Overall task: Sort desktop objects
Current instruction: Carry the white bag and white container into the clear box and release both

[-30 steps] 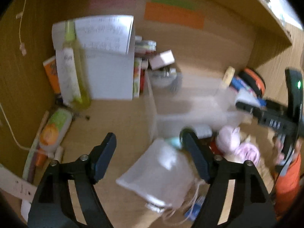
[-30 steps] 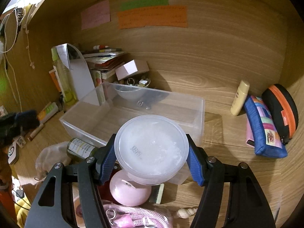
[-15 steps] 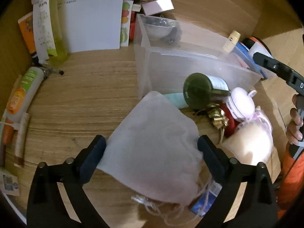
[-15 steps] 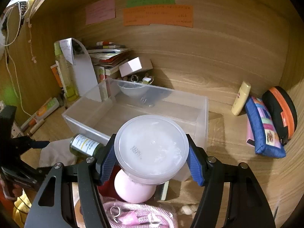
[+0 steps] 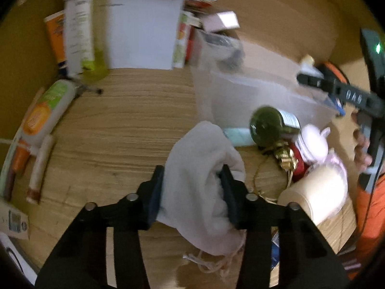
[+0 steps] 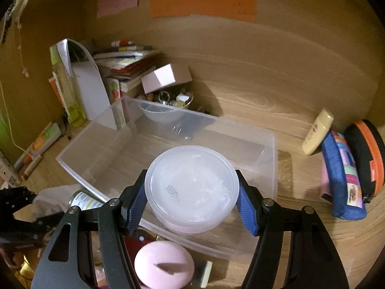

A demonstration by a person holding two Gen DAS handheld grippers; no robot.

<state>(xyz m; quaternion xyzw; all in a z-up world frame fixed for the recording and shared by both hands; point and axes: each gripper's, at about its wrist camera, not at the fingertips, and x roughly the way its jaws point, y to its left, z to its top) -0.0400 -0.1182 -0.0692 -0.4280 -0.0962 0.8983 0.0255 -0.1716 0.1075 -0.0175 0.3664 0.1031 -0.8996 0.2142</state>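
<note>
A white drawstring pouch lies on the wooden desk, bunched up between the fingers of my left gripper. Its jaws are closing and the pads press into the cloth. My right gripper is shut on a round translucent lidded tub, held above the near wall of a clear plastic bin. The bin looks empty inside. A green bottle lies on its side against the bin, just beyond the pouch. In the right wrist view the pouch and the bottle show at the lower left.
A pink round object, a gold-and-red trinket and a cream tub crowd the desk in front of the bin. Two zip cases and a lotion tube sit at the right. A white file holder, books and tubes stand at the left.
The left gripper came down over the pouch, spread wide, then closed and bunched the cloth. The right gripper carried the tub forward, over the bin's near wall.
</note>
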